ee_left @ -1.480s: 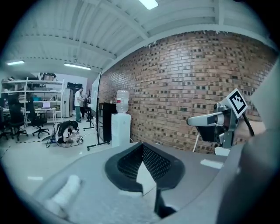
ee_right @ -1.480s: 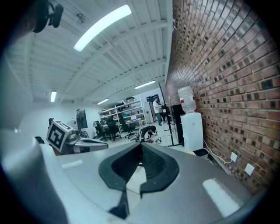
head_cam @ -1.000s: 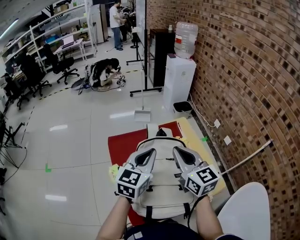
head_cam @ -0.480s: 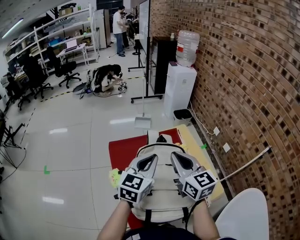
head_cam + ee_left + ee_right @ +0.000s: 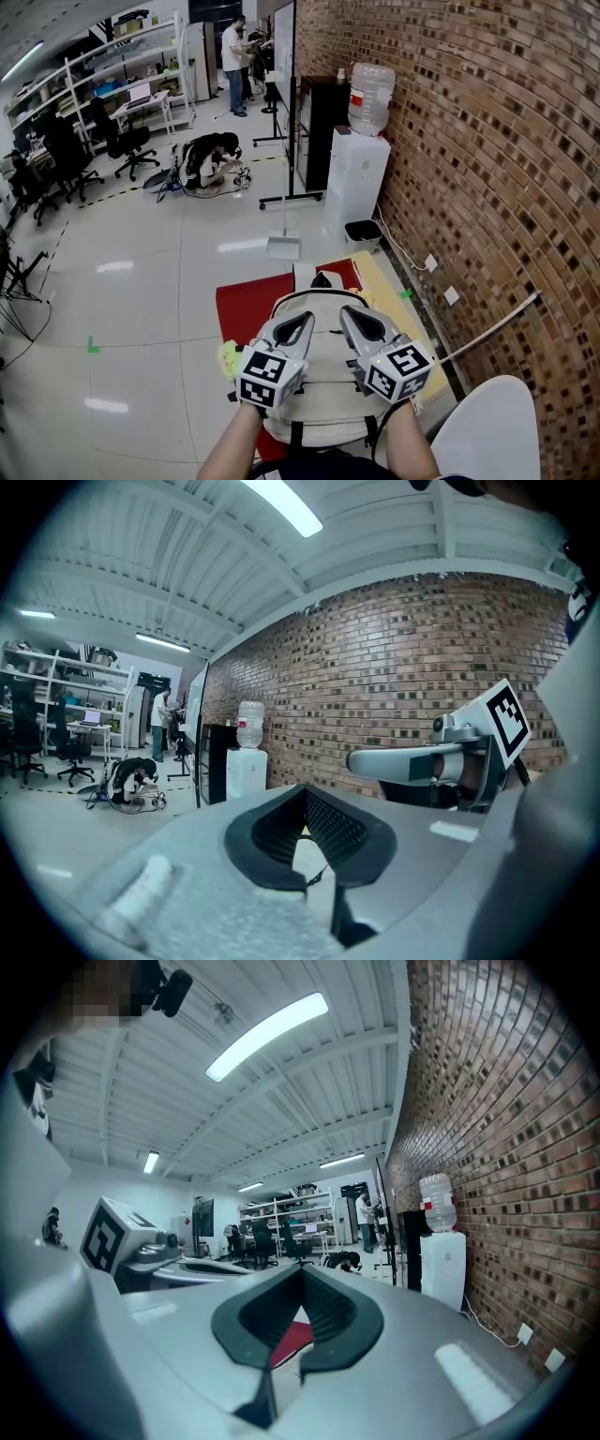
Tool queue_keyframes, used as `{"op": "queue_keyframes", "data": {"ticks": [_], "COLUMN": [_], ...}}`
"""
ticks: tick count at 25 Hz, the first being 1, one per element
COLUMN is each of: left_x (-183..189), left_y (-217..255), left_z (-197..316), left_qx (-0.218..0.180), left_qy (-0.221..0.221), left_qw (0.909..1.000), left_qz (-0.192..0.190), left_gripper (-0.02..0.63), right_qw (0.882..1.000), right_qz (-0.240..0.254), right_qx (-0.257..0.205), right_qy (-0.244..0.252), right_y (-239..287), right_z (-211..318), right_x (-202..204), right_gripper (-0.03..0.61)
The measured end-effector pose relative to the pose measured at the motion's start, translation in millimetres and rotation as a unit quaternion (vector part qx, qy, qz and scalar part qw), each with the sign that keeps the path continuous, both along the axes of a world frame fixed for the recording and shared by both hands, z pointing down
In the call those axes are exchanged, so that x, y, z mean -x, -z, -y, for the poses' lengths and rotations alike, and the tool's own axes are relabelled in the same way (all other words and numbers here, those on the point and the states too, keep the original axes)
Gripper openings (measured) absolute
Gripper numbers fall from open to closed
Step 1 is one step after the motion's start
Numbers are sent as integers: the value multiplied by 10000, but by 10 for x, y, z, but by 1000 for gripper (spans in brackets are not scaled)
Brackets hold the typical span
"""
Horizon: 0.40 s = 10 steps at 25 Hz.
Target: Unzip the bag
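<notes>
Hovering my left tongs [image 5: 304, 320] and right tongs [image 5: 348, 313] side by side over the pale bag [image 5: 325, 377], I have both clenched, tips together and nothing caught between them. The bag lies flat on a red mat [image 5: 242, 305] on the floor, covering the mat's right half, with its dark top handle [image 5: 322, 278] toward the mat's far edge. Past that edge a water dispenser [image 5: 354, 183] stands against the brick wall [image 5: 487, 141].
</notes>
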<state>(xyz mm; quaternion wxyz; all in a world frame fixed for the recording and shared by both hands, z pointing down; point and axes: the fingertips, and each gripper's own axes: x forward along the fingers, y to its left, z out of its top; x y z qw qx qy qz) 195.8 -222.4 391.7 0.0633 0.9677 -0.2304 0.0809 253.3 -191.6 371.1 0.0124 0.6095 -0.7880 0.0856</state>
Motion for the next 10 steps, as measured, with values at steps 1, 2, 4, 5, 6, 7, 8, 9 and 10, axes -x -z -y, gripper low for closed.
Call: {"op": "queue_keyframes", "data": {"ticks": [1, 2, 4, 5, 6, 7, 8, 9, 10], "left_x": [-9, -18, -31, -35, -40, -43, -46, -49, -51], "left_y": [-10, -20, -29, -26, -21, -15, -10, -5, -1], "left_z": [-7, -15, -24, -27, -30, -33, -37, -40, -44], "left_qx": [4, 9, 18, 21, 24, 28, 31, 35, 38], "left_qy": [-9, -18, -37, -48, -59, -68, -74, -79, -83], "left_qw": [10000, 10000, 10000, 10000, 10000, 10000, 10000, 10000, 10000], "left_qz": [-5, -9, -10, -10, -13, -18, -24, -30, -36], "left_gripper": [3, 3, 3, 3, 3, 3, 3, 3, 3], "right_qw": [10000, 10000, 10000, 10000, 10000, 10000, 10000, 10000, 10000], "right_qz": [-1, 1, 9, 10, 11, 12, 12, 13, 13], "right_qx": [0, 1, 9, 15, 21, 25, 28, 32, 36], "right_qy": [2, 4, 4, 4, 5, 7, 9, 11, 13], "right_y": [-7, -16, -27, -27, -25, -23, -20, -18, -16], "right_z": [-3, -5, -6, -5, -3, -3, -3, -3, -3], "right_x": [-3, -4, -5, -3, -1, 2, 5, 7, 9], "right_gripper": [5, 5, 5, 5, 5, 5, 5, 5, 5]}}
